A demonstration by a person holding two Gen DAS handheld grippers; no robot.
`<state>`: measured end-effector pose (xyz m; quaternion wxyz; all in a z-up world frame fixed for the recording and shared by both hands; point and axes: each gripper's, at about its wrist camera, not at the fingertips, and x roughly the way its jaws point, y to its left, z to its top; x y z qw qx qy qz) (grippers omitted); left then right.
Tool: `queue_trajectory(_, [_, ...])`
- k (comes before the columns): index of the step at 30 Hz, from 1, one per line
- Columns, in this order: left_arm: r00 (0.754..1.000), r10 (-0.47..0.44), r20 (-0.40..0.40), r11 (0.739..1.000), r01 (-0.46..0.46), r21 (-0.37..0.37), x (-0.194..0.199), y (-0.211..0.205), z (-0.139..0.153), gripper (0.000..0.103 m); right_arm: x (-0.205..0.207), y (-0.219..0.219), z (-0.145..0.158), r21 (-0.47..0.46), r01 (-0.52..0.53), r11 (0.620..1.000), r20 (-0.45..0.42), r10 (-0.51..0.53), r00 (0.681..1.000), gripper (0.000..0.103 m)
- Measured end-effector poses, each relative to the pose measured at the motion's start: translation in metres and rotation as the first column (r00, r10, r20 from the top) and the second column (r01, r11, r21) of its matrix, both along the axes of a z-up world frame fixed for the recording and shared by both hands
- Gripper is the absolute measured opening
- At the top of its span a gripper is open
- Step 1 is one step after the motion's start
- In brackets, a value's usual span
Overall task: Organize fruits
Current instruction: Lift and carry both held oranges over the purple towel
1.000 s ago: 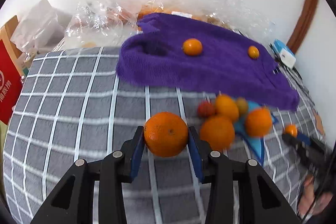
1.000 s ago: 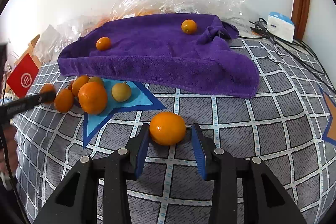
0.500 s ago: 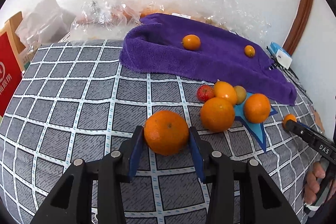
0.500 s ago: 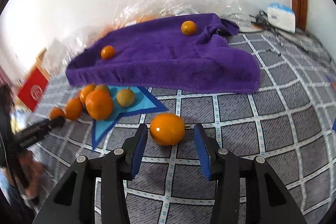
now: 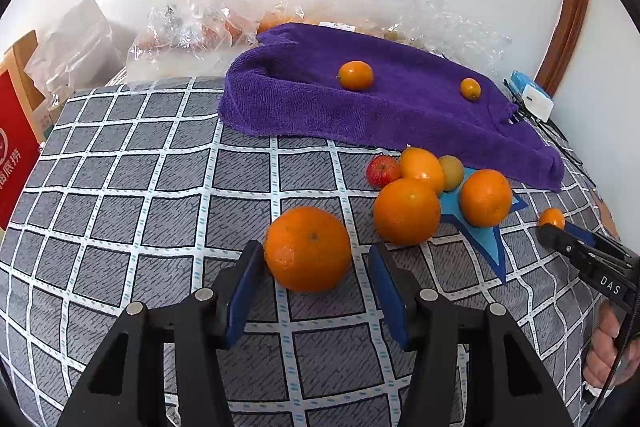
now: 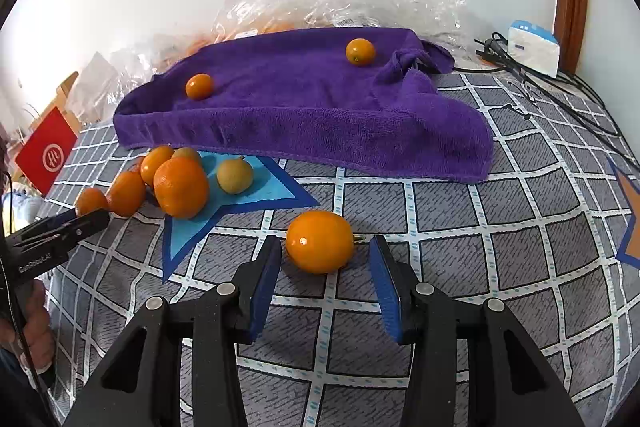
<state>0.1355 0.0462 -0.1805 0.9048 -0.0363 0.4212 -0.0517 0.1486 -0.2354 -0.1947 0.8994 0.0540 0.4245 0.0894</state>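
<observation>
In the left wrist view my left gripper [image 5: 316, 263] is open around a large orange [image 5: 308, 249] that rests on the checked cloth, with gaps on both sides. In the right wrist view my right gripper [image 6: 325, 257] is open around a smaller smooth orange [image 6: 320, 241] lying on the cloth. A cluster of oranges [image 5: 406, 211], a small red apple [image 5: 382, 171] and a greenish fruit [image 6: 235, 175] lies by a blue star patch [image 6: 256, 193]. Two small oranges [image 6: 360, 51] [image 6: 199, 86] sit on the purple towel [image 6: 320, 107].
Clear plastic bags [image 5: 192, 31] with fruit lie behind the towel against the wall. A red box [image 5: 12, 163] stands at the left edge. A white and blue device [image 6: 534, 49] with cables sits at the far right.
Both grippers have opened: the left let go of the large orange, the right widened around the smaller one. Both fruits now rest on the cloth.
</observation>
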Motion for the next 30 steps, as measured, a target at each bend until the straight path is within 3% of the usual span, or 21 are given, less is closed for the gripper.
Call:
queue_trajectory(4, [1.000, 0.013, 0.004, 1.000, -0.013, -0.026, -0.001, 0.006, 0.000, 0.039, 0.000, 0.002, 0.000, -0.026, 0.006, 1.000, 0.001, -0.006, 1.000, 0.043])
queue_trajectory(6, [1.000, 0.018, 0.005, 0.999, -0.018, -0.045, -0.002, 0.010, 0.000, 0.039, 0.000, 0.001, 0.001, -0.037, 0.028, 0.999, 0.003, -0.028, 1.000, 0.039])
queue_trajectory(15, [0.998, 0.059, 0.035, 0.986, -0.053, -0.159, -0.005, 0.027, 0.002, 0.038, -0.005, -0.005, 0.005, 0.007, 0.017, 1.000, 0.040, -0.017, 0.999, 0.039])
queue_trajectory(30, [0.991, 0.056, 0.122, 0.987, -0.036, -0.156, -0.016, 0.023, 0.015, 0.038, -0.010, -0.008, 0.009, 0.029, 0.012, 0.999, 0.070, -0.015, 0.997, 0.039])
